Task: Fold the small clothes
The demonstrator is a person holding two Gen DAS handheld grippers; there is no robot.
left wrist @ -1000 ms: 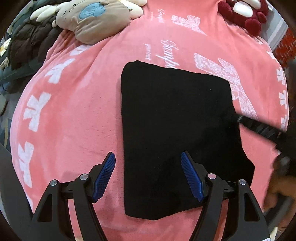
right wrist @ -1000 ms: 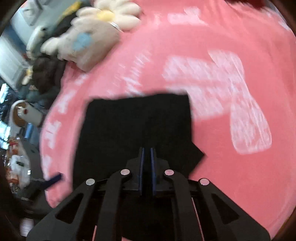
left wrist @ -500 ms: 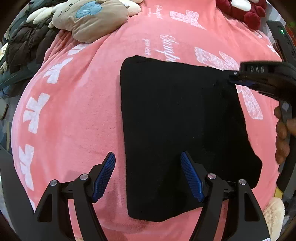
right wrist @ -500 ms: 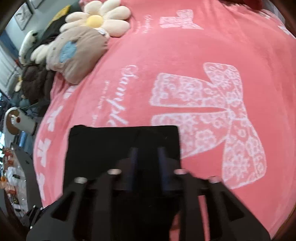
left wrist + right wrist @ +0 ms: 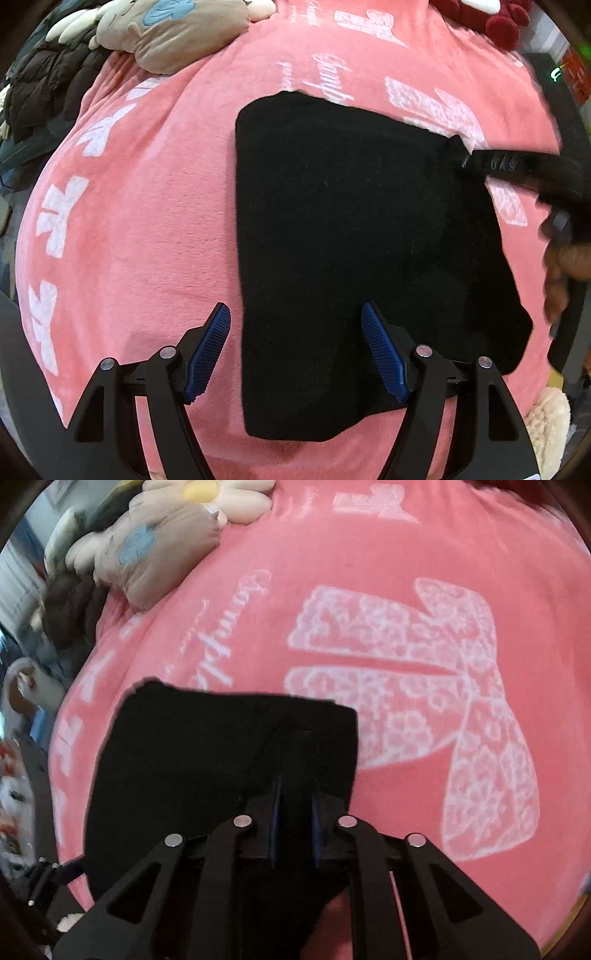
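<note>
Lying flat on the pink plush blanket (image 5: 147,229) with white bow prints, the folded black fabric garment (image 5: 351,240); left gripper (image 5: 295,350) spread wide over its near-left edge, right gripper (image 5: 293,801) pinching a raised fold at its far-right corner; beige stuffed toy (image 5: 184,33) beyond

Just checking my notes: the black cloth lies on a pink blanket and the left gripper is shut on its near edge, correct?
Not quite. The left wrist view shows the left gripper open, its fingers apart over the black cloth. The cloth does lie on the pink blanket.
</note>
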